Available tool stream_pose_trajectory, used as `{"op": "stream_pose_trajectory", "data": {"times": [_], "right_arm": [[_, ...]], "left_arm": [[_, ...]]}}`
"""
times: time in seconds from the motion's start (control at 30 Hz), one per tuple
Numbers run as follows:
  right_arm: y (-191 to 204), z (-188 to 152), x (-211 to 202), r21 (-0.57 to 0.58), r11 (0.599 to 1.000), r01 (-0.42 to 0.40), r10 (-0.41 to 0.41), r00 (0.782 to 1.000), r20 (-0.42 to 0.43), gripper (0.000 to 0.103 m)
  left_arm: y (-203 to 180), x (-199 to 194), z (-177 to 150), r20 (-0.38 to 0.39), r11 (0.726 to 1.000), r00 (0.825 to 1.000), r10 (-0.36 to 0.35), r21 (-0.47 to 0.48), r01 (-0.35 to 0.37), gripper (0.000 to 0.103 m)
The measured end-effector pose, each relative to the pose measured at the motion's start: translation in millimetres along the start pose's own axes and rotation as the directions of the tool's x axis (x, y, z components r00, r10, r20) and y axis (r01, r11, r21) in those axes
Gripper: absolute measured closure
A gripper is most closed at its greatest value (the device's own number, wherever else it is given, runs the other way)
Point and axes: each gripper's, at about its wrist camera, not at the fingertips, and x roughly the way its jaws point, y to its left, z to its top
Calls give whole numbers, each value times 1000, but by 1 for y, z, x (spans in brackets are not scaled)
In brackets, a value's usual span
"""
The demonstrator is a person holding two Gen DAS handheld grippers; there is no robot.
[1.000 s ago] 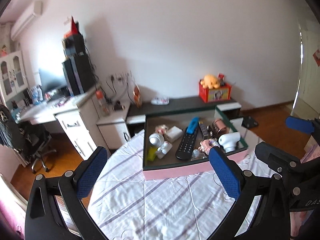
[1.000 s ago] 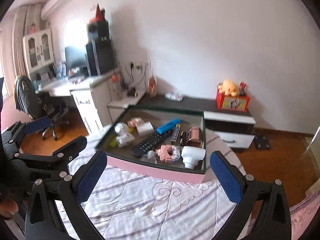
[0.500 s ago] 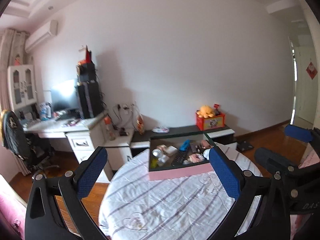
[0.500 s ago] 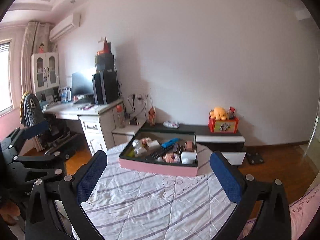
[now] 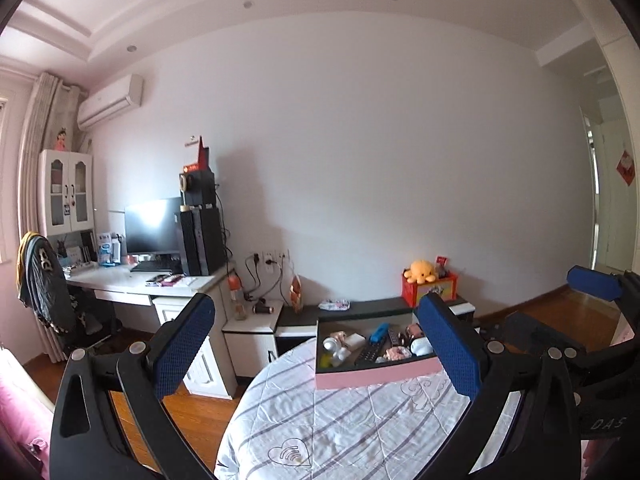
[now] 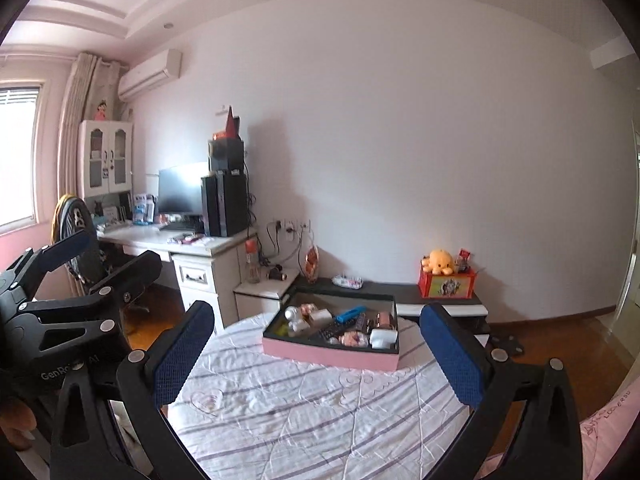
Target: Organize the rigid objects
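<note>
Both grippers are up and level, pointing across the table [image 6: 320,420] toward the far wall; the left gripper [image 5: 316,344] has its blue pads spread wide with nothing between them; same on the right gripper [image 6: 316,350], jaws wide apart, nothing held. From the right wrist view the left tool shows at the left edge, level, with a bit of hand [image 6: 16,426] under it; from the left wrist view the right tool sits at the right edge, one blue pad [image 5: 594,283] raised.

The box [image 6: 332,354], pink-sided with a dark inside, sits at the far side of the striped cloth [image 5: 360,420], well apart from both grippers; it lies just between the pads in each view, nearer the right pad in the left view. Inside it: a black remote [image 6: 332,332] near the middle; a blue bar [image 6: 351,313] behind it; a white block [image 6: 383,338] in the near right corner; a copper cup [image 6: 385,319] beyond that; a small white figure [image 6: 294,317] on the left; a pink lumpy piece [image 6: 354,339] at the front. The rest is too small to tell.

Beyond the table, a low dark cabinet [image 6: 400,290] carries a red box [image 6: 447,284] topped with an orange plush [image 6: 439,261]; a desk [image 5: 148,286] with a monitor [image 5: 152,224] stands to the left.
</note>
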Motion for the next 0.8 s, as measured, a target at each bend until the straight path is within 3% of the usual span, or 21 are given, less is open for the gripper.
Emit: {"op": "stream_pose_trajectory", "data": {"times": [0.4, 0.67, 0.8], "right_arm": [[20, 7, -51, -39, 999, 17, -13, 992, 122, 0], [31, 1, -71, -49, 997, 57, -45, 974, 222, 0], [33, -2, -75, -60, 997, 41, -26, 973, 231, 0]], "left_arm": [[7, -48, 4, 89, 1000, 996, 24, -16, -22, 0], [11, -74, -2, 190, 997, 979, 68, -40, -61, 0], [12, -75, -7, 179, 997, 981, 73, -32, -69, 0]]}}
